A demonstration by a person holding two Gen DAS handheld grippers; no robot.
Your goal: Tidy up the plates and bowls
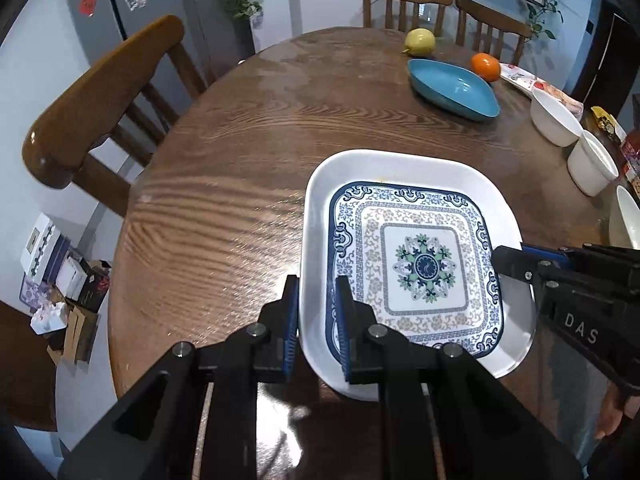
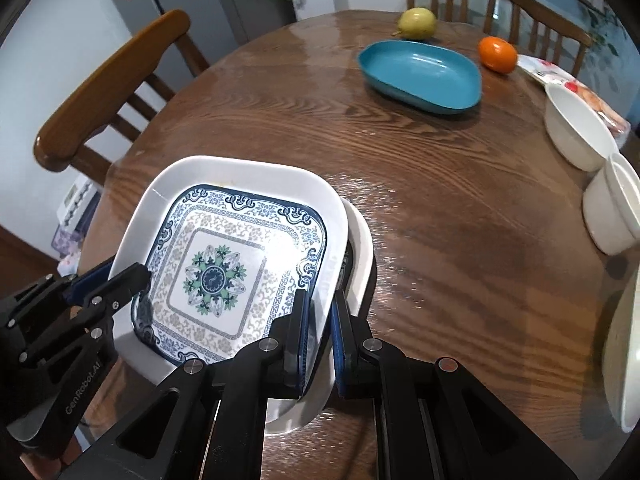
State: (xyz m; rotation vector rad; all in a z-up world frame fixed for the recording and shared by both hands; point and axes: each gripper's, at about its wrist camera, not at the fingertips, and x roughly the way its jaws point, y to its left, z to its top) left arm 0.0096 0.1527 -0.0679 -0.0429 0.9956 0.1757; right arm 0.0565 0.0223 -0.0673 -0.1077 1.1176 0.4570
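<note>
Left fingers: your left gripper (image 1: 316, 320) is pinched on the left rim of the white square plate (image 1: 400, 164); one blue pad sits outside the rim, the other inside it.
Right fingers: your right gripper (image 2: 320, 328) is pinched on the right rim of the same white plate (image 2: 240, 168), one pad on each side of the wall.
Nested item: a blue-patterned square plate (image 1: 420, 268) lies inside the white one, between your two grips, its floral medallion centred.
Hidden: in the right wrist view a second white rim (image 2: 362, 240) shows under the right edge of the white plate; you cannot tell how many pieces are stacked, nor whether the stack rests on the bench or is lifted off it.
Cut off: a white dish (image 2: 624, 356) at the right border is only partly in frame.
Bench: round wooden top (image 2: 440, 168), glossy, grain visible.
Far side: teal oval dish (image 2: 420, 76), well apart from the plates; a yellow-green pear (image 2: 416, 23) just behind it, an orange (image 2: 497, 54) to its right.
Right side: white bowl (image 2: 576, 136) and, nearer you, a white cup (image 2: 612, 212).
Writing: "GenRobot.AI" reads on the left gripper body in the right wrist view; "DAS" on the right gripper body in the left wrist view, the rest cut off.
Surroundings: wooden chairs (image 1: 100, 96) round the bench.
</note>
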